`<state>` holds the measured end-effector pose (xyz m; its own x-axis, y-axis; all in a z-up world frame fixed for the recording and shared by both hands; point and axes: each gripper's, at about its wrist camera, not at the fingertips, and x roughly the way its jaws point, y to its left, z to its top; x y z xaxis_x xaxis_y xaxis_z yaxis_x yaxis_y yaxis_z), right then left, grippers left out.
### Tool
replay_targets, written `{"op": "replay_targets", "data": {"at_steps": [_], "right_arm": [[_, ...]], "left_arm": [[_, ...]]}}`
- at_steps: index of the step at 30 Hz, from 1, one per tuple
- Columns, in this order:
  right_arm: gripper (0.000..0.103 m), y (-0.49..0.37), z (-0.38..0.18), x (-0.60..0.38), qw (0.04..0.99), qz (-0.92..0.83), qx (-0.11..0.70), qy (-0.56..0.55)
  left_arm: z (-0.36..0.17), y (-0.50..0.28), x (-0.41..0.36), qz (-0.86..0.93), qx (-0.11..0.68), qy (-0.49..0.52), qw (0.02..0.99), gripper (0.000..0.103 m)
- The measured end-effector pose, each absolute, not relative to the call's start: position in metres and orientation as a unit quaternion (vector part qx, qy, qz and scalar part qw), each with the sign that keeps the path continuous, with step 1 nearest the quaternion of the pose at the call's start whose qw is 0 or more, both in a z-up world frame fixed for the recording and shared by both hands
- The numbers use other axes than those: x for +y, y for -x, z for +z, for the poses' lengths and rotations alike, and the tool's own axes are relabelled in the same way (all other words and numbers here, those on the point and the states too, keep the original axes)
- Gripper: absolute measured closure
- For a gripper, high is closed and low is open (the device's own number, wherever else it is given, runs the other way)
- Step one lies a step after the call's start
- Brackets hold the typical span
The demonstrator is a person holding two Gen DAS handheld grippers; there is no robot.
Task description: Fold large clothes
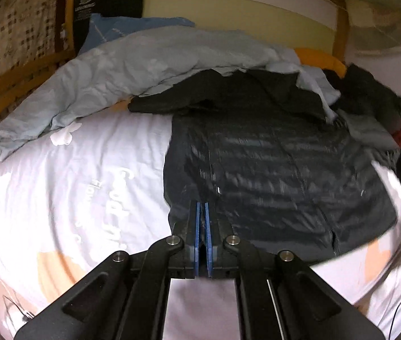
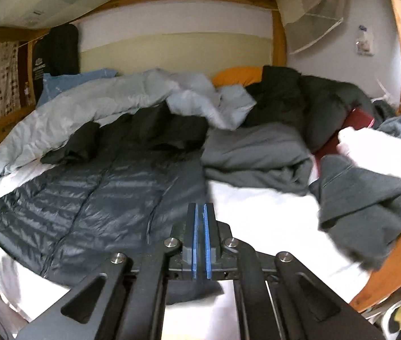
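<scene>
Both grippers — left (image 1: 202, 205), right (image 2: 200, 206) — are closed over the quilted jacket's (image 1: 271, 170) hem; any pinch is unclear.

White lettering printed on the pale bed sheet (image 1: 67, 187), sideways and blurred, no word clearly readable, a small white logo with lines of print on the black hanging garment (image 1: 87, 8), too small and smeared to read

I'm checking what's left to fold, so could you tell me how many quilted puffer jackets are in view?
1. The dark quilted puffer jacket lies spread flat on the white sheet, below the pale blue duvet. Others may be hidden in the grey clothes pile at right.
</scene>
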<state>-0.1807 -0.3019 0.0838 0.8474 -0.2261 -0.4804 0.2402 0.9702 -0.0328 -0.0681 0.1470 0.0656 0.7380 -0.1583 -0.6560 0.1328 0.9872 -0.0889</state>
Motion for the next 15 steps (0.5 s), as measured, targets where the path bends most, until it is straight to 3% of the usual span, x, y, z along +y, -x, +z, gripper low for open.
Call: {"op": "replay_targets", "data": {"at_steps": [5,9,11,15], "right_arm": [[0.098,0.13,0.098,-0.331,0.954,-0.146,0.26,-0.003],[0.098,0.11,0.084,-0.34,0.953,-0.117,0.279,0.0],[0.098,0.118,0.069,-0.334,0.952,-0.106,0.287,0.017],[0.09,0.118,0.032,-0.328,0.929,-0.073,0.363,-0.002]], "left_arm": [[0.062,0.012,0.137,-0.064,0.366,0.013,0.928,0.1],[0.06,0.02,0.132,-0.103,0.341,-0.003,0.934,0.096],[0.054,0.037,0.128,-0.114,0.322,-0.038,0.939,0.083],[0.031,0.045,0.131,-0.105,0.348,-0.041,0.931,0.07]]}}
